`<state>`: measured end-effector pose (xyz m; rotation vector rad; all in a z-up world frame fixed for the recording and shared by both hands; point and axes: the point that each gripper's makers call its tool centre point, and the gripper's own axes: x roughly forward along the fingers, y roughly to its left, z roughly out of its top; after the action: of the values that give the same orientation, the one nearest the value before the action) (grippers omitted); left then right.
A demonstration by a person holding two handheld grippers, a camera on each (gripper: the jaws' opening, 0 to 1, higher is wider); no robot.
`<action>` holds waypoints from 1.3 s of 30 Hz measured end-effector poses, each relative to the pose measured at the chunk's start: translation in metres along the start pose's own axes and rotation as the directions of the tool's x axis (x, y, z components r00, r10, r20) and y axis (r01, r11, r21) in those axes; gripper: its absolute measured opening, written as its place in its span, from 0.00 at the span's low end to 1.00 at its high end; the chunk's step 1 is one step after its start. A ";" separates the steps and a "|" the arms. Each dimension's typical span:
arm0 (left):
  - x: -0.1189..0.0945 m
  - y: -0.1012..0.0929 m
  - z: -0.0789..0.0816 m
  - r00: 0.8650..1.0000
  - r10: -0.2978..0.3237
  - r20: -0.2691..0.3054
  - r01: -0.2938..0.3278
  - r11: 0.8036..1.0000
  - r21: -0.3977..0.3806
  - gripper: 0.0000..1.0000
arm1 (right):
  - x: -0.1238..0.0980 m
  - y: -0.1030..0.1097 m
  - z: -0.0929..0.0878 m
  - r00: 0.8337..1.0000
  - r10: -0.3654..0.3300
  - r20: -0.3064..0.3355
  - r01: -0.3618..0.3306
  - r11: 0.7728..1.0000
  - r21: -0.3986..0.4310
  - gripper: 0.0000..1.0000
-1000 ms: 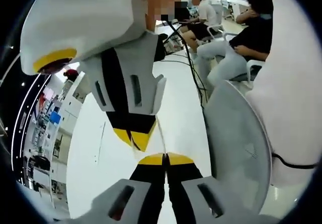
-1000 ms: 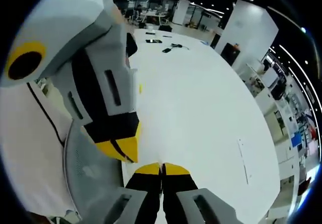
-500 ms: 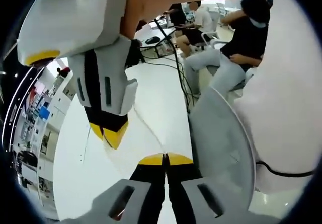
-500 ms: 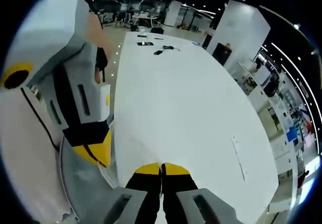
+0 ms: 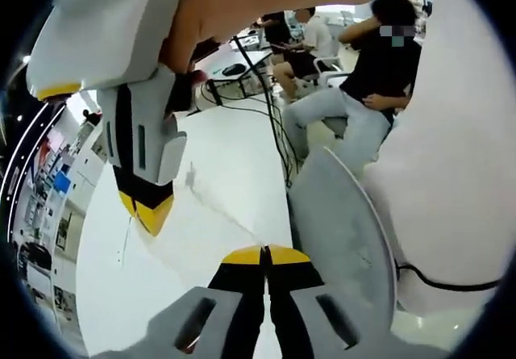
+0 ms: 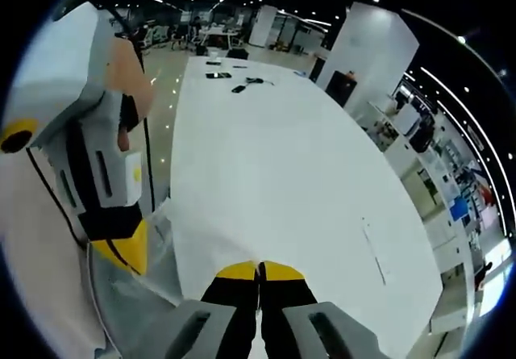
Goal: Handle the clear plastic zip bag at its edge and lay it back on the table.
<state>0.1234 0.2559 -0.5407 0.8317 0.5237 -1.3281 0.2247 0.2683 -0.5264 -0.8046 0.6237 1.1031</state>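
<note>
The clear plastic zip bag [image 5: 211, 223] hangs almost invisible between my two grippers, a thin edge line running from one to the other over the white table [image 5: 234, 145]. My left gripper [image 5: 262, 254] is shut on that edge at the bottom of the left gripper view. My right gripper [image 5: 147, 214] comes in from the upper left, its yellow tips pinched together on the bag's other end. In the right gripper view the right gripper [image 6: 260, 270] is shut on the bag [image 6: 189, 250], and the left gripper [image 6: 129, 250] grips it at the left.
A grey chair back [image 5: 347, 238] stands close at the right, against the person's white clothing [image 5: 459, 173]. Seated people [image 5: 355, 93] and cables [image 5: 278, 137] lie beyond. The long white table [image 6: 282, 149] carries small dark items [image 6: 234, 81] at its far end.
The two grippers have drawn apart: in each view the other gripper has slid left and away, and the bag's edge now stretches longer between them. Both stay shut.
</note>
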 end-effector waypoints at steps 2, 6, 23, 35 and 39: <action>0.000 -0.001 0.001 1.000 -0.001 0.001 0.001 1.000 0.006 0.00 | 0.000 -0.002 0.001 1.000 -0.009 0.007 0.009 1.000 0.001 0.00; 0.001 -0.001 0.001 1.000 -0.003 0.002 0.003 1.000 0.008 0.00 | -0.001 -0.006 0.002 1.000 -0.023 0.015 0.023 1.000 0.006 0.00; 0.005 -0.001 0.002 1.000 0.011 0.012 -0.012 0.999 0.052 0.00 | 0.000 -0.014 0.000 0.999 -0.032 0.016 0.032 0.999 0.006 0.00; 0.009 0.007 -0.003 1.000 0.023 0.012 -0.024 0.999 0.043 0.00 | 0.003 -0.017 -0.003 1.000 -0.023 0.007 0.023 1.000 -0.008 0.00; 0.008 0.014 -0.006 0.999 0.045 0.008 -0.045 0.999 0.028 0.00 | 0.003 -0.019 -0.002 1.000 -0.024 0.007 0.024 1.000 -0.017 0.00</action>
<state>0.1391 0.2560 -0.5474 0.8564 0.4787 -1.2998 0.2432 0.2643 -0.5252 -0.8208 0.5979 1.0899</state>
